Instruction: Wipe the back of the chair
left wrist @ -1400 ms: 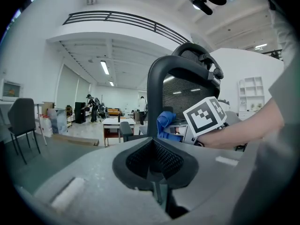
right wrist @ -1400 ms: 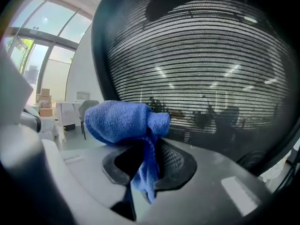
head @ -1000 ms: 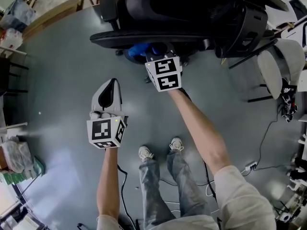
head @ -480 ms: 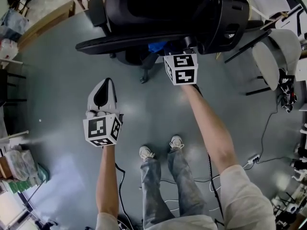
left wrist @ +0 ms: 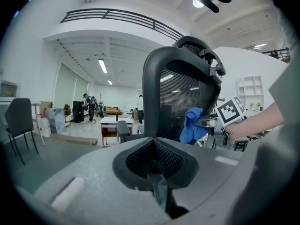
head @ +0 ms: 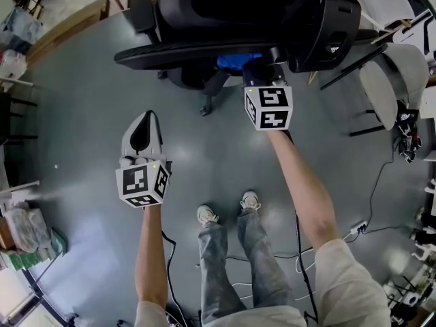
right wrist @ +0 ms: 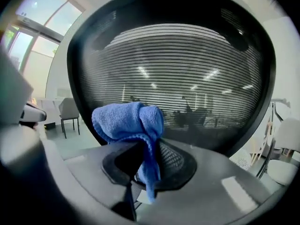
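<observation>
At the left, the left gripper (head: pixel 144 125) hangs low over the grey floor (head: pixel 82 114), well apart from the chair, its 2 jaws drawn together with nothing between them. Toward the middle, a blue cloth (right wrist: pixel 129 121) bulges from the right gripper (head: pixel 257 72), whose jaws are pinched on its lower fold, so the loose bunch stands forward of the tips and meets the chair first. It looks soft, light and floppy, probably microfibre. A grip low on the bunched fold, as here, should leave a padded face to rub with, though a shallow pinch could let it drag free. The cloth sits at the lower part of the chair back (right wrist: pixel 178 74), touching it or just off it; I cannot tell which. That back is black mesh in a stiff frame and will likely give under pressure, and the wheeled chair may roll.
</observation>
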The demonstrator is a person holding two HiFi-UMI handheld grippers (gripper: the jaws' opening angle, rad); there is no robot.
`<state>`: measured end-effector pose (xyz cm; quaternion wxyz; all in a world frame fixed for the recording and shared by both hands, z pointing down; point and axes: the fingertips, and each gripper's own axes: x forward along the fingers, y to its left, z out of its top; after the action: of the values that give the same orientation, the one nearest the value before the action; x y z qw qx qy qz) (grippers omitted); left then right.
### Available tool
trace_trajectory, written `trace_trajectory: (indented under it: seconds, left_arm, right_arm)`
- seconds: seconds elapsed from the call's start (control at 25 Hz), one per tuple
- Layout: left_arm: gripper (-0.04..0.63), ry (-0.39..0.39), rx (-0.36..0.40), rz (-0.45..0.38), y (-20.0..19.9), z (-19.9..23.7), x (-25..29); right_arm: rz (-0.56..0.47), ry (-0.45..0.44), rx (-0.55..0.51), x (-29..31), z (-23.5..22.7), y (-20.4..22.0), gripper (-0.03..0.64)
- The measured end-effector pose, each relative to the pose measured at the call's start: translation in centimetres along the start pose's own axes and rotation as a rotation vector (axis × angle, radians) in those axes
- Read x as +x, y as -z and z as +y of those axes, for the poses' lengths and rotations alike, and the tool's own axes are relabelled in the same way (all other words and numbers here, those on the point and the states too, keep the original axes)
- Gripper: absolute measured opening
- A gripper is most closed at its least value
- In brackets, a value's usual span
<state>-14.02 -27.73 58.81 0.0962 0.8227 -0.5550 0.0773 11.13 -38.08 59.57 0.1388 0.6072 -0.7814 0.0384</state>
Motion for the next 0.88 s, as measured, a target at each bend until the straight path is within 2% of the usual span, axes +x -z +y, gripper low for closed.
trace_trajectory:
  seconds: [0.28,0.56,0.88]
  left_arm:
    - [0.005,-0.029,-0.015,0.001,0.4,1.6,-1.5]
    - [0.005,-0.061,-0.013,0.004,0.5,3.5,-2.7]
    - [0.005,-0.084,-0.001,0.013,0.8,4.9,-3.1]
  right_arm:
    - [-0.025,-0.088,0.022,-0.2,6.2,-0.4,0.071]
    - [0.015,-0.186,-0.009,2.2,11.8,0.4,0.071]
    - [0.060,-0.226,-0.002,6.0,14.5,1.2,0.071]
